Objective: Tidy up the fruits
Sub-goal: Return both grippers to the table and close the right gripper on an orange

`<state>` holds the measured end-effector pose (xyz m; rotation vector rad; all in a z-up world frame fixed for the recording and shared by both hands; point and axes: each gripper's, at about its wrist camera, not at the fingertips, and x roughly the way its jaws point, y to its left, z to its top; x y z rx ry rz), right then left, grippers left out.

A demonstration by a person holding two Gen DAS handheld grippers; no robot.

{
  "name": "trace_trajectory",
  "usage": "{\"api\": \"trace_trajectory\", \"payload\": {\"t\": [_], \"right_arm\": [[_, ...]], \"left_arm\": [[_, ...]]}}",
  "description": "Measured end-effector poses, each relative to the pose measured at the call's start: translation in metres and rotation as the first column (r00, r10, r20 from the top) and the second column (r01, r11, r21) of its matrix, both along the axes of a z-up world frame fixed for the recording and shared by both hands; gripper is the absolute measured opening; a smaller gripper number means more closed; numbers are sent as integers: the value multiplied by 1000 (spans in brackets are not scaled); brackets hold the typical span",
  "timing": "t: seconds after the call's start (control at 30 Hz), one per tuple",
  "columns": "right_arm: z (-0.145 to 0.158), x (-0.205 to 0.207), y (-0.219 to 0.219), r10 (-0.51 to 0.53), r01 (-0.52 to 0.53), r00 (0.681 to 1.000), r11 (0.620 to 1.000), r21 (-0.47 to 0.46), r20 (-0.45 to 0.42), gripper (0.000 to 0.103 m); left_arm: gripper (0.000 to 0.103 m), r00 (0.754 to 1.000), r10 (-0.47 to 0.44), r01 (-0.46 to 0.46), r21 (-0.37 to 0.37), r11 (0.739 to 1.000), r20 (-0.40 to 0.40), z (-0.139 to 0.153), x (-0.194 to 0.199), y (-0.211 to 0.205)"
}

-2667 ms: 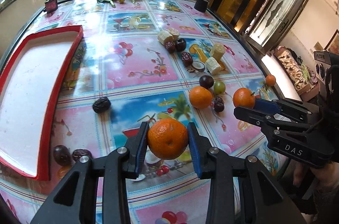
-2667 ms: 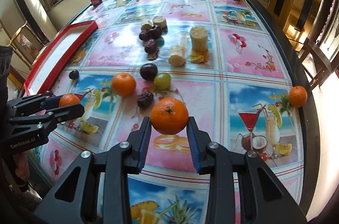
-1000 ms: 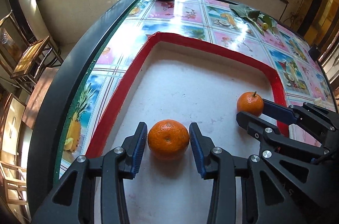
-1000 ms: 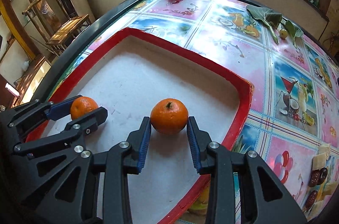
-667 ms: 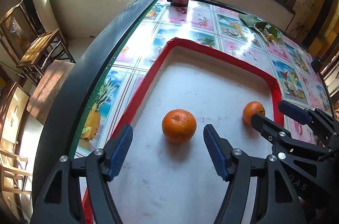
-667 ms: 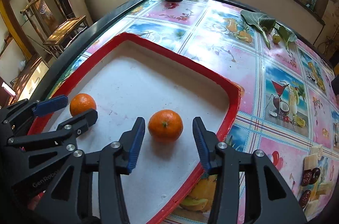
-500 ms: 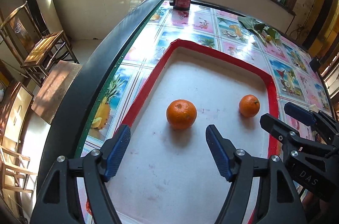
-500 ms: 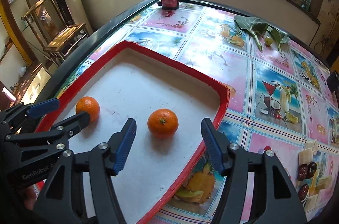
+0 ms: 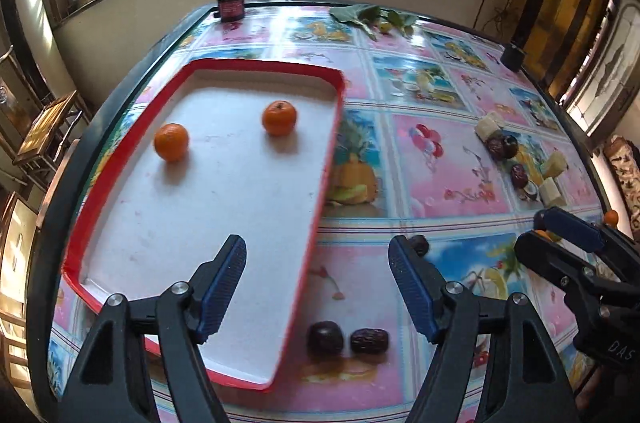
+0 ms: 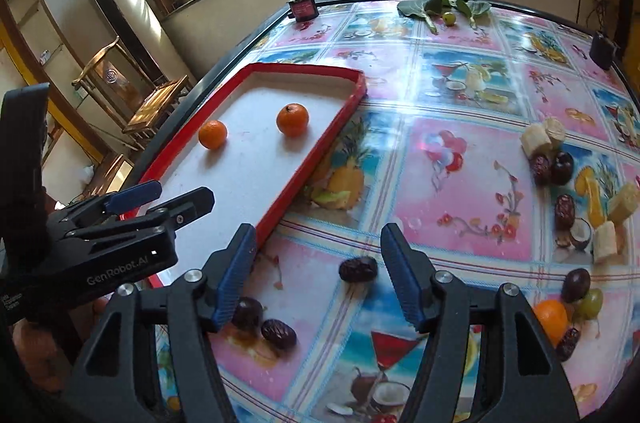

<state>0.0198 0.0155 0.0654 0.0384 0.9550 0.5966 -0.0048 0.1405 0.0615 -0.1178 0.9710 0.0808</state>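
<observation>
Two oranges lie in the red-rimmed white tray (image 9: 328, 159): one at the left (image 9: 171, 141) and one further right (image 9: 279, 117). They also show in the right wrist view, left orange (image 10: 213, 134) and right orange (image 10: 292, 119), in the tray (image 10: 316, 159). My left gripper (image 9: 318, 287) is open and empty above the tray's near right edge. My right gripper (image 10: 318, 271) is open and empty above the table, with a dark date (image 10: 358, 269) between its fingers on the cloth.
Two dates (image 9: 346, 339) lie just right of the tray. Banana pieces, dates, grapes and an orange (image 10: 550, 315) lie at the right of the table. A dark bottle (image 9: 231, 5) and green leaves (image 9: 372, 17) stand at the far edge.
Both grippers let go of their oranges in the tray, opened wide and drew back toward the right, away from the tray. The oranges stay where they were set down.
</observation>
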Motion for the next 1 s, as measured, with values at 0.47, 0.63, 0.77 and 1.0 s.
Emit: {"api": "trace_trajectory", "payload": {"t": [0.47,0.63,0.77,1.0], "right_arm": [[-19,-13,-235,-334,337,942,934,-121,41,66],[-19,-18,-281,-408,414,910,903,-110,73,67],[-22,-14,-321,-478,485,875,868,-110,82,70],[-35,19,-350,-514,515,857,849,-120,44,70]], "left_arm": [[77,974,-217,213,-58,975,-62,-29,32,-160],[80,975,-207,203,-55,978,-82,-32,37,-175],[82,972,-203,194,-83,977,-121,-44,45,-183],[79,979,-171,162,-79,984,-113,-47,50,-181]]}}
